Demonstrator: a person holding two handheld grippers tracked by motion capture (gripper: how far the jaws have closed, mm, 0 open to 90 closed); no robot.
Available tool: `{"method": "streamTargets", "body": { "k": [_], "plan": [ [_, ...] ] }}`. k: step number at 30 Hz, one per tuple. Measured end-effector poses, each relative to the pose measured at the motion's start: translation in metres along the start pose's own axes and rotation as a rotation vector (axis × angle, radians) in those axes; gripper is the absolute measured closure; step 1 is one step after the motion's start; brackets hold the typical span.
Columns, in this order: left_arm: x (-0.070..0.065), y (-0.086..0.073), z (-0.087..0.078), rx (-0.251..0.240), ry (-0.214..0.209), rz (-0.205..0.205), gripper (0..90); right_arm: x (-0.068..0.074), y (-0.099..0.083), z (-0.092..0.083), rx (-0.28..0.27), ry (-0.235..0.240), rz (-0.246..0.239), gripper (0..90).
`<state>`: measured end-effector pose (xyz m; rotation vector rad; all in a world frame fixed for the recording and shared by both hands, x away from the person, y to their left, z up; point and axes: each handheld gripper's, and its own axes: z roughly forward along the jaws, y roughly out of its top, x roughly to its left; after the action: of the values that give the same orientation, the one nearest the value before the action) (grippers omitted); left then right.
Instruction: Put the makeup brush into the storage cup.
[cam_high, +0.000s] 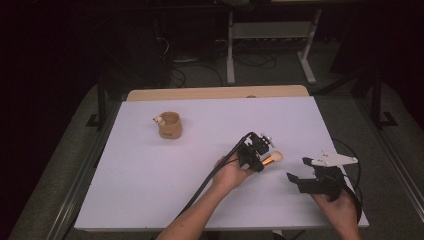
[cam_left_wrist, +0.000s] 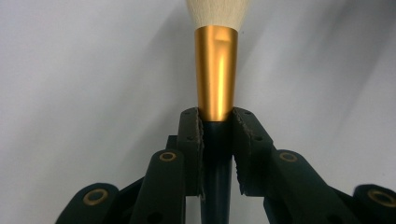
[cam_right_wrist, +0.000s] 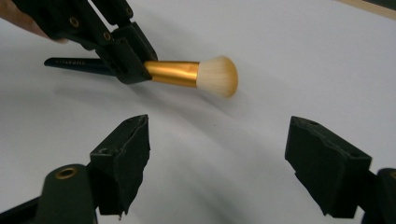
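The left hand-held gripper (cam_high: 260, 161) is clamped on the dark handle of a makeup brush (cam_high: 273, 159), just behind its gold ferrule, with the pale bristles pointing toward the right side of the white surface (cam_high: 150, 190). The brush sits right of centre, with open room around it. The right hand-held gripper (cam_high: 296, 169) hovers nearby toward the near right corner, jaws wide apart and holding nothing. A brown mug (cam_high: 169, 125) stands well apart toward the far left, away from every edge
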<state>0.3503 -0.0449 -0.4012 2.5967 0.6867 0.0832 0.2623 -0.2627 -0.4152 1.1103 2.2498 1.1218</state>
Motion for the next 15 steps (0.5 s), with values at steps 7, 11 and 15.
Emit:
{"method": "streamTargets", "body": {
  "k": [7, 11, 15],
  "plan": [
    [0.007, -0.007, -0.018, -0.051, -0.003, -0.012, 74.2, 0.002, 0.0, -0.001, -0.006, 0.013, 0.005, 20.8],
    [0.011, -0.015, -0.029, -0.082, -0.007, -0.011, 74.2, 0.005, 0.001, 0.0, -0.017, 0.035, 0.008, 20.4],
    [0.016, -0.028, -0.039, -0.116, -0.02, -0.016, 74.3, 0.011, 0.005, 0.002, -0.02, 0.059, -0.001, 19.9]
  ]
}}
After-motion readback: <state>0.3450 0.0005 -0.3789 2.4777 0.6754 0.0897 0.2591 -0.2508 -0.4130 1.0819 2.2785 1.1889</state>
